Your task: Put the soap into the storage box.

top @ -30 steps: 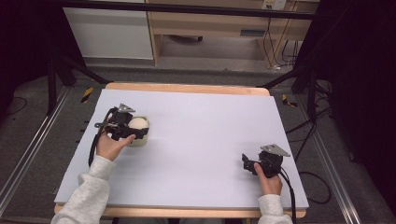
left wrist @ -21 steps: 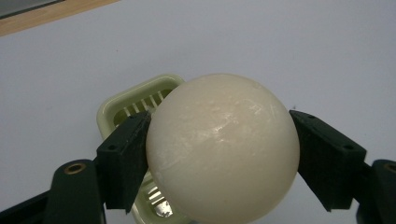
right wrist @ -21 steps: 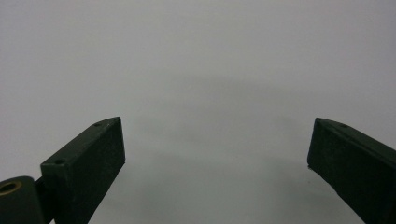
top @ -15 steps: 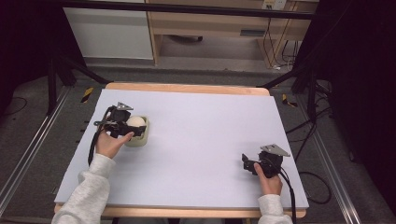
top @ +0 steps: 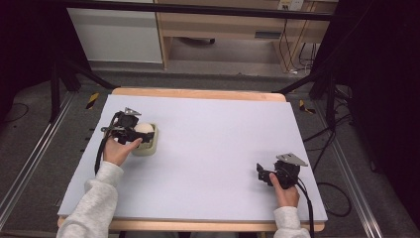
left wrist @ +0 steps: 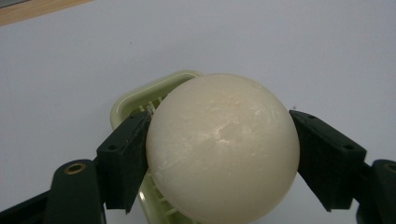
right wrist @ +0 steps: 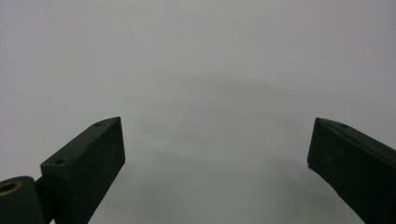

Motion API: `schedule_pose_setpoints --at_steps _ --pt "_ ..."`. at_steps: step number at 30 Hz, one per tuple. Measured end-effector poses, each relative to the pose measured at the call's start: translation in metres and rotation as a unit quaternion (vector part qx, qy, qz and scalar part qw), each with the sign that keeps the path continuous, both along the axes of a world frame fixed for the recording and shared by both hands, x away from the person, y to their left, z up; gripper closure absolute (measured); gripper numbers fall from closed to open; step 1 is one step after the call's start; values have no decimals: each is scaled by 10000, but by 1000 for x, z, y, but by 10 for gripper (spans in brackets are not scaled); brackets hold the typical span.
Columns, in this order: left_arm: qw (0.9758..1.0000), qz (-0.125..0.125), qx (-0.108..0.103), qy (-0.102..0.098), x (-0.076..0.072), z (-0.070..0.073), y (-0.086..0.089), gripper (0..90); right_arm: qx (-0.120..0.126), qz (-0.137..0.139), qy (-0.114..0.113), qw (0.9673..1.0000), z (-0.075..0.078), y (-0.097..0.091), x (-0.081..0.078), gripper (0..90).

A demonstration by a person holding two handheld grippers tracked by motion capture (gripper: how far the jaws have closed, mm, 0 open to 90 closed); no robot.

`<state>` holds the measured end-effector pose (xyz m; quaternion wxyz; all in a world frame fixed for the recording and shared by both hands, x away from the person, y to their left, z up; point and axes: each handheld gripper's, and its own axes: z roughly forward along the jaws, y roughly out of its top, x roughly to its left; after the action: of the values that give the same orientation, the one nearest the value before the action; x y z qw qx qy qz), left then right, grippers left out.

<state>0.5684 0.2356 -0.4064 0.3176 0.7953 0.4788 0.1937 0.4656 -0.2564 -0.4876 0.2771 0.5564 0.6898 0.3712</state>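
A cream-white ball (left wrist: 223,149) sits between the two black jaws of my left gripper (top: 142,135), which is shut on it. The ball (top: 143,129) hangs just over a pale green ribbed dish (top: 149,145) at the table's left side; the dish (left wrist: 140,100) peeks out behind and below the ball. I cannot tell whether the ball touches the dish. My right gripper (top: 261,173) rests low near the table's front right, held by a hand. Its jaws stand wide apart with bare table surface between them in the right gripper view (right wrist: 215,154).
The white table top (top: 213,144) has a wooden edge at the back and front. Black frame legs and metal rails flank the table. Cables lie on the floor at the right (top: 327,144).
The left gripper with the ball and the dish under it appear to have shifted very slightly to the right. The right gripper has not moved.
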Motion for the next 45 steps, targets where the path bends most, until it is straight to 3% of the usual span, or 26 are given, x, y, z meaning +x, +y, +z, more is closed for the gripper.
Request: schedule_pose_setpoints --at_steps 18,25,45 --pt "9999 57 77 106 12 -12 5 239 0 2 2 10000 0 0 0 44" --pt "9997 89 93 206 16 -22 6 239 -1 -2 -1 10000 0 0 0 44" --pt "9993 147 210 287 17 -33 4 238 2 -2 2 10000 0 0 0 44"
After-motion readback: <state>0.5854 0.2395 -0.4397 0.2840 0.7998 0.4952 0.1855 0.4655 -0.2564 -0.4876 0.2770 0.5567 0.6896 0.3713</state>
